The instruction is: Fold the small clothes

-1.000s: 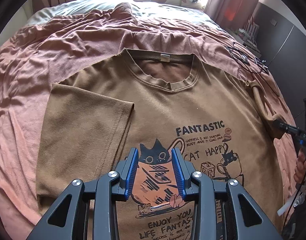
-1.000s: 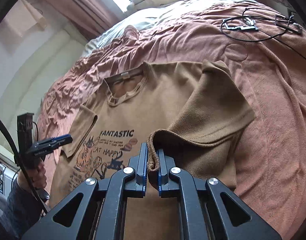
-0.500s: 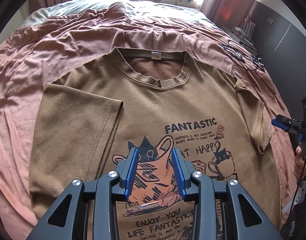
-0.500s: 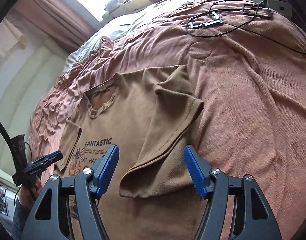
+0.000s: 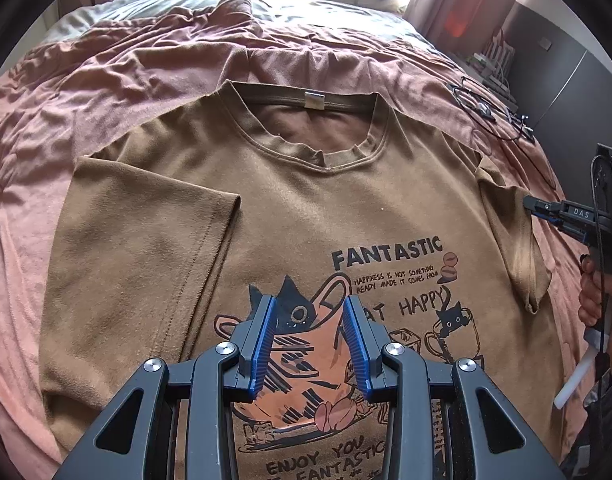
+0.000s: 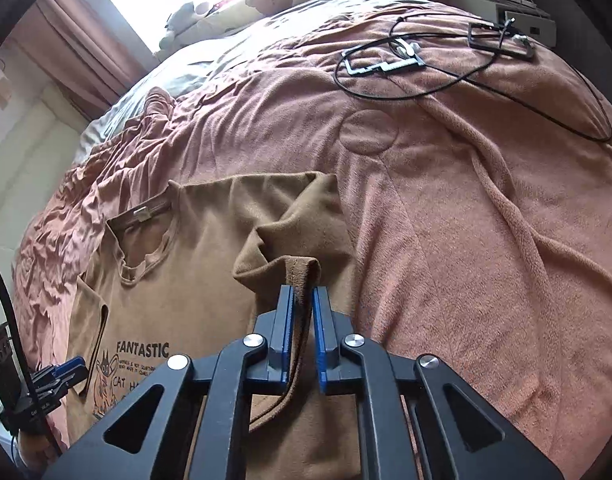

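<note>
Bed (image 5: 106, 80) w/ pink blanket holds tee (image 5: 306, 208), front up; one sleeve already folded in. R gripper (image 6: 304, 300) clamped on other sleeve (image 6: 302, 236), fold underway. L gripper (image 5: 307, 328) part-open, empty, over print; body folds left.

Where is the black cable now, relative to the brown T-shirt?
In the right wrist view the black cable lies looped on the pink blanket at upper right, beyond the brown T-shirt and apart from it, near the bed's far edge.
</note>
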{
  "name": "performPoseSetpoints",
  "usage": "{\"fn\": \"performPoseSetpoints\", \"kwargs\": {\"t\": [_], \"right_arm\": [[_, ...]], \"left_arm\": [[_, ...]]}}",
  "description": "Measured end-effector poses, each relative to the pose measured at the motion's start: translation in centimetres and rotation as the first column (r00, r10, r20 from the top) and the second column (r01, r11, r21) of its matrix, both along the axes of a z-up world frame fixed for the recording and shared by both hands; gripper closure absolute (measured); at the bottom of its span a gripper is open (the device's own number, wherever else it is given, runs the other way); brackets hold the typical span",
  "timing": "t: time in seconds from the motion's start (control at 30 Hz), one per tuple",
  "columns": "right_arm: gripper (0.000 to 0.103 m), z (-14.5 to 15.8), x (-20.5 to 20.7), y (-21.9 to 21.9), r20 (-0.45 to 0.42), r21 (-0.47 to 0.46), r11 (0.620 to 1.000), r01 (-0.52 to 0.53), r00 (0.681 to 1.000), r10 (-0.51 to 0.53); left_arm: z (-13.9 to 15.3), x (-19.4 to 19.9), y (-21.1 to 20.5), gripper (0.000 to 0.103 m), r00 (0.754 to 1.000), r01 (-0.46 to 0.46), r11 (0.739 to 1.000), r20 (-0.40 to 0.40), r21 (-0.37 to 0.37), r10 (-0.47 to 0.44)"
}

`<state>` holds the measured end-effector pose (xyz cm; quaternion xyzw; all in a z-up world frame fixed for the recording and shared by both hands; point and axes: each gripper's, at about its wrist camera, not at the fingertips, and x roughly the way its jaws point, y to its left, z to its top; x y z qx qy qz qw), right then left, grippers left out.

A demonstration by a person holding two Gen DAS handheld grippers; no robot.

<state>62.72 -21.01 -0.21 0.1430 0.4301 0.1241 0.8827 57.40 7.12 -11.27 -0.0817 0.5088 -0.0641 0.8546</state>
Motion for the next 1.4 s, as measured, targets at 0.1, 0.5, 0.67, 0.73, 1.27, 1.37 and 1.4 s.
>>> {"fn": "performPoseSetpoints", "kwargs": {"t": [0.1,0.5,0.67,0.73,1.27,1.37,1.4], "right_arm": [[0.102,1.3,0.0,2.3,0.033,-0.004,0.998,-0.062,0.997,0.062],[0.103,3.0,0.2,8.0,0.083,0.038,0.978,-0.207,0.976,0.203],[0.103,1.5,1.8,10.5,0.034,-0.008,0.977,-0.212,0.977,0.212],[0.101,0.9,2.3,10.6,-0.001,-0.005,0.976,-0.217,0.976,0.217],[0.056,0.8,-1.6,0.1,-0.008,-0.069,0.997,-0.039,0.999,0.038],[0.063,-0.3,-2.0,-0.6,-0.037,-0.097,0.995,-0.035,0.999,0.031],[0.064,-0.8,-2.3,-0.6,-0.048,-0.11,0.993,-0.039,0.998,0.034]], "left_arm": [[-0.1,0.1,0.3,0.066,1.0,-0.001,1.0,0.004,-0.002,0.001],[-0.4,0.1,2.3,0.066,1.0,-0.017,1.0,0.006,-0.017,0.017],[-0.7,0.2,2.8,0.066,1.0,-0.022,1.0,0.0,-0.021,0.022],[-0.8,0.3,2.7,0.066,1.0,-0.018,1.0,-0.005,-0.022,0.018],[-0.6,2.6,-2.0,0.066,0.999,0.036,0.999,0.007,-0.024,-0.036],[-0.7,3.3,-3.8,0.066,0.999,0.053,0.998,0.007,-0.026,-0.052],[-0.7,3.5,-4.5,0.066,0.998,0.061,0.998,0.008,-0.027,-0.06]]}}
